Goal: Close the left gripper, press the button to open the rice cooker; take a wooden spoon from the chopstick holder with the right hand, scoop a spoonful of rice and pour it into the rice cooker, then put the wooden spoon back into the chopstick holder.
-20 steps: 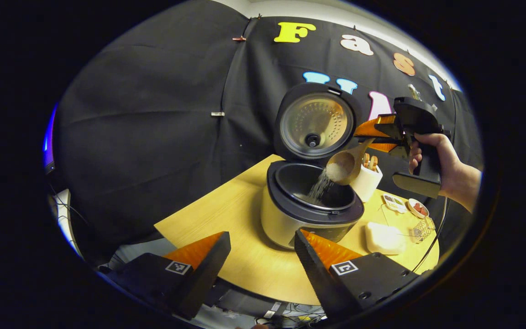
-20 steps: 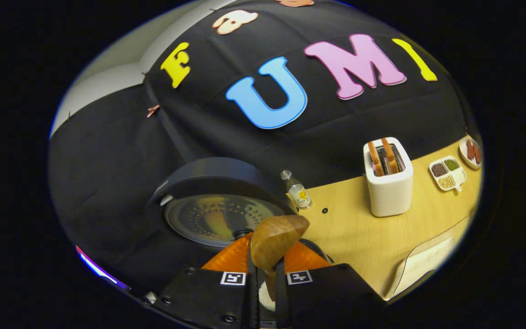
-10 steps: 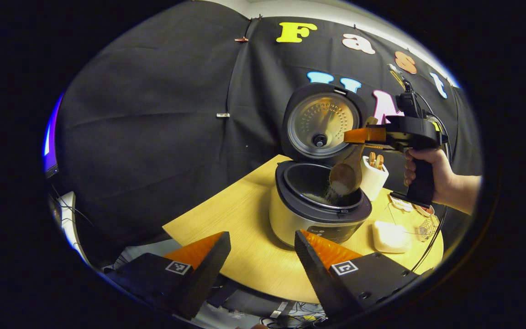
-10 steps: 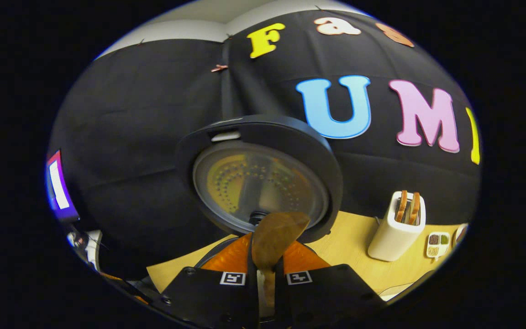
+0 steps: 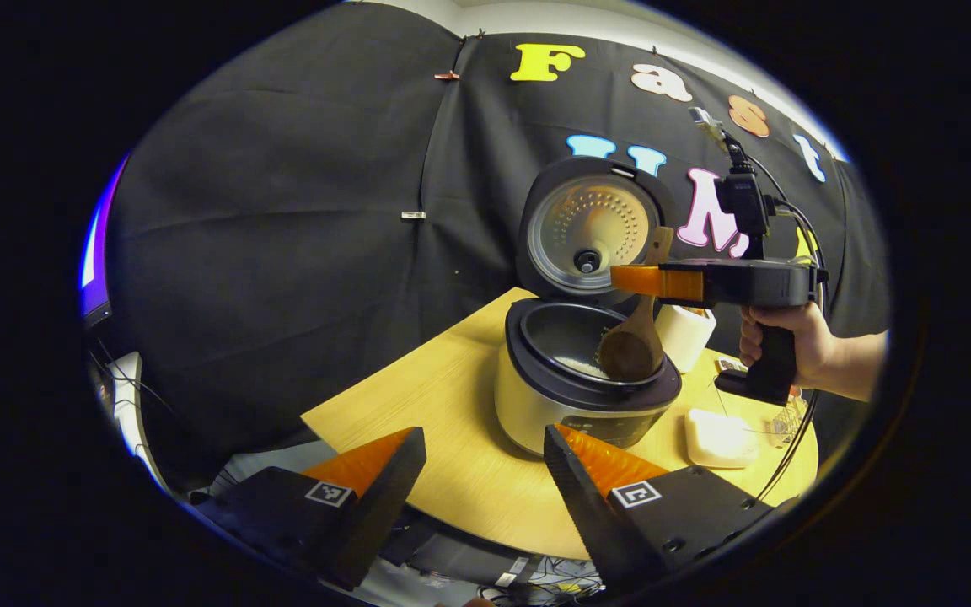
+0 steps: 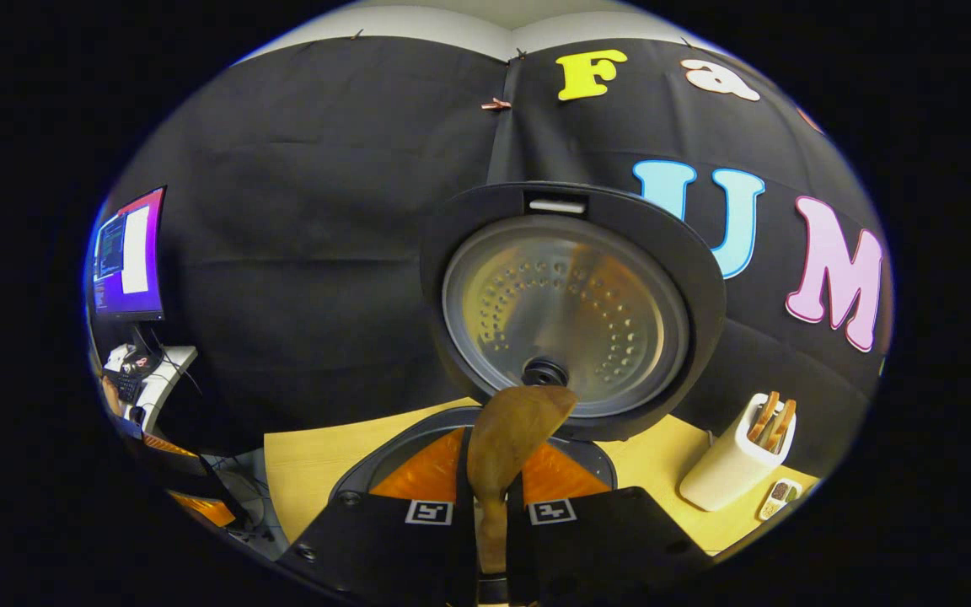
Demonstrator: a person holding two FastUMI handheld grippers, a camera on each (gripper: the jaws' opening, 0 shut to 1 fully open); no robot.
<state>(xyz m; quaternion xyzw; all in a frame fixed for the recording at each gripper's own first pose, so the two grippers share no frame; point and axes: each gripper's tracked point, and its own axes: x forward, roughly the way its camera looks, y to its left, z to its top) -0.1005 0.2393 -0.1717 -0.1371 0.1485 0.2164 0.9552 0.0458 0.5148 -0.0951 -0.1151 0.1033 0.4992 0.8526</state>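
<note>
The right gripper is clamping the wooden spoon by its handle, bowl hanging down inside the open rice cooker on the table. The left gripper is hovering spread wide, empty. The spoon partly hides the rice inside.

Wooden spoon bowl perhaps hides part of the rice.

A round, light wooden table carries a cream rice cooker with a black rim and raised lid. Just behind the cooker stands a white cylindrical chopstick holder; near its front right lies a pale rectangular block.
</note>
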